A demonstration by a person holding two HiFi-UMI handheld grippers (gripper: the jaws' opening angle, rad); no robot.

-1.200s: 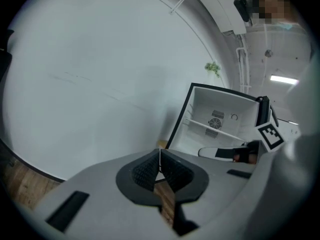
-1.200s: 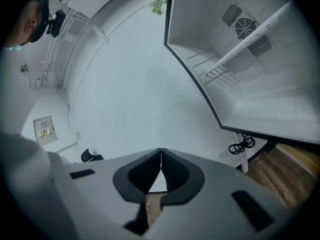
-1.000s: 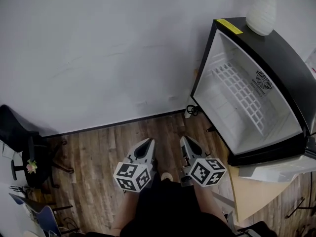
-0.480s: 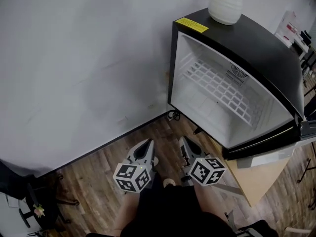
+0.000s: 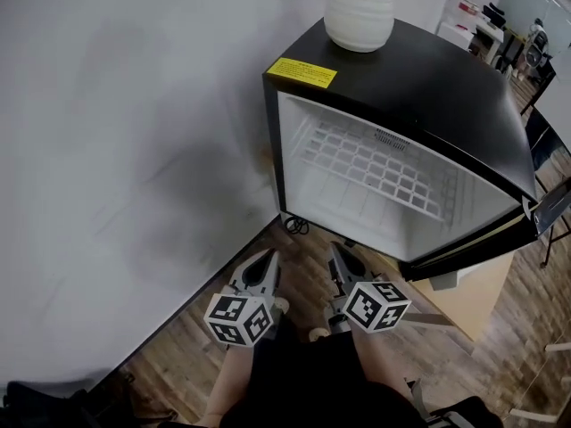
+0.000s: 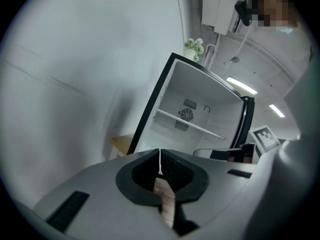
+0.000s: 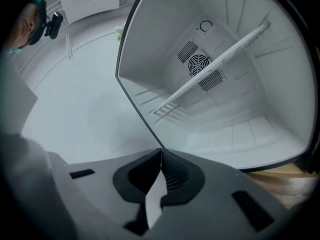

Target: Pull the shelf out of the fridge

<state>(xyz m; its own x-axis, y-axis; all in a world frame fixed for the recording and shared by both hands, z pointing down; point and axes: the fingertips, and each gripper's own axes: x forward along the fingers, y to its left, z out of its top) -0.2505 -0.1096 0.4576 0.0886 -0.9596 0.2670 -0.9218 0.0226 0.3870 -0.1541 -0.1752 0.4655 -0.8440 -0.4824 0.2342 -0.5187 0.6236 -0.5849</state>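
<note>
While one black fridge [image 5: 446, 87] stands open-fronted beside the white wall [image 5: 116, 132], its single white wire shelf [image 5: 375, 163] lies level about halfway up the white interior, with its long axis running from side wall to side wall and its front edge facing the person. One white ribbed vase [image 5: 359, 9] sits on the fridge's top, near the wall. Two grippers hang side by side over the wood floor [image 5: 178, 364], apart from the fridge: the left gripper [image 5: 267, 259] and the right gripper [image 5: 336, 252] each have jaws pressed together on nothing, tips pointing toward the open front.
</note>
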